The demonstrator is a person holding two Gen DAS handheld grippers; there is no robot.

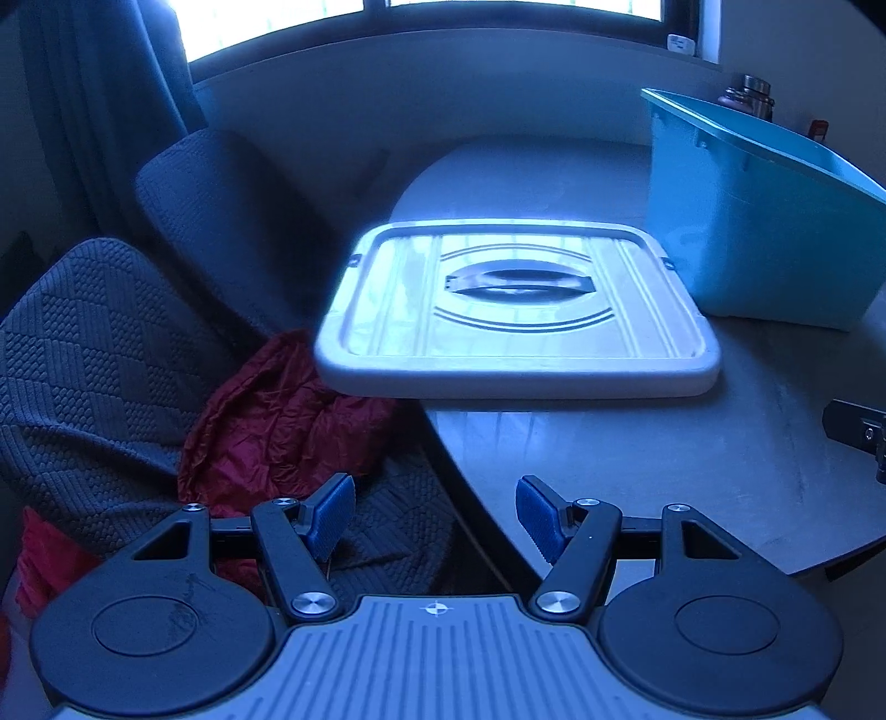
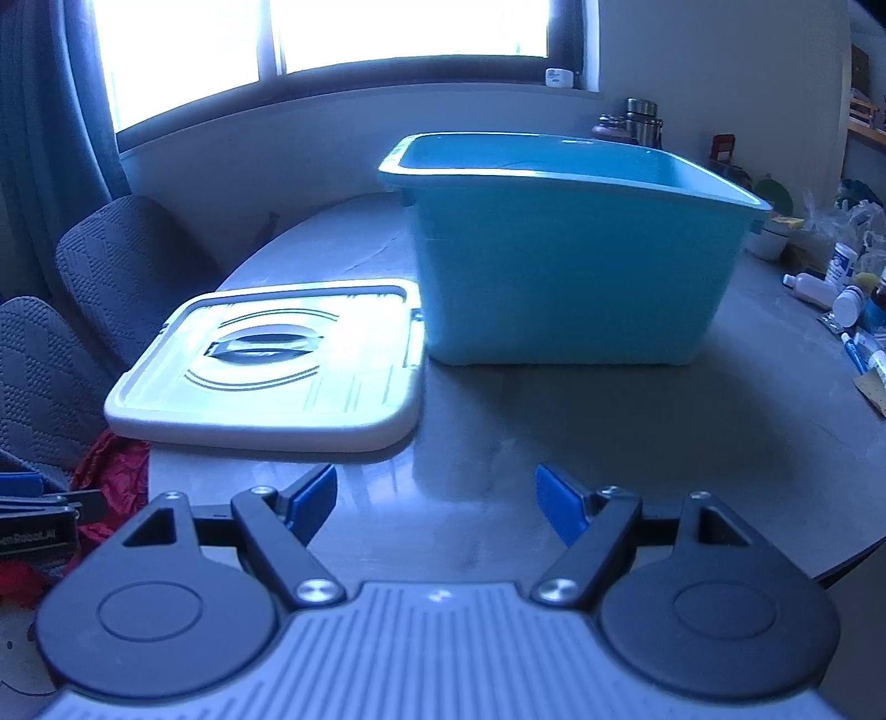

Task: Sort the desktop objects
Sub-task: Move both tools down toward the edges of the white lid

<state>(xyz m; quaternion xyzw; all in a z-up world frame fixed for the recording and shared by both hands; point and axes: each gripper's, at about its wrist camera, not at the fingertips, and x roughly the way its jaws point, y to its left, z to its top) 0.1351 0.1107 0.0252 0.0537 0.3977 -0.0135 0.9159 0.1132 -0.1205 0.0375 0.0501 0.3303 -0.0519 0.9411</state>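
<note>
grey knitted chairs [image 2: 111, 260] and a red cloth [image 1: 277, 421] stood left of the rounded grey tabletop [image 2: 554, 443], under a bright window [image 2: 332, 33]. the white lid [image 2: 277, 365] lay flat, overhanging the tabletop's left edge, just beside the open teal bin [image 2: 570, 266]; bottles [image 2: 830, 288] crowded the far right. the left claw [image 1: 434, 518] and right claw [image 2: 434, 501] were both spread wide, holding nothing. no writing was legible.

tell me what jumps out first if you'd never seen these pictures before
The big open turquoise bin stands in the middle of the grey table, under a bright window. Its pale lid lies flat just to the left of it, handle up, with its near left corner jutting past the table edge. Both claws, left and right, hang open and empty in the foreground, and a clutter of small bottles crowds the table's far right.
</note>
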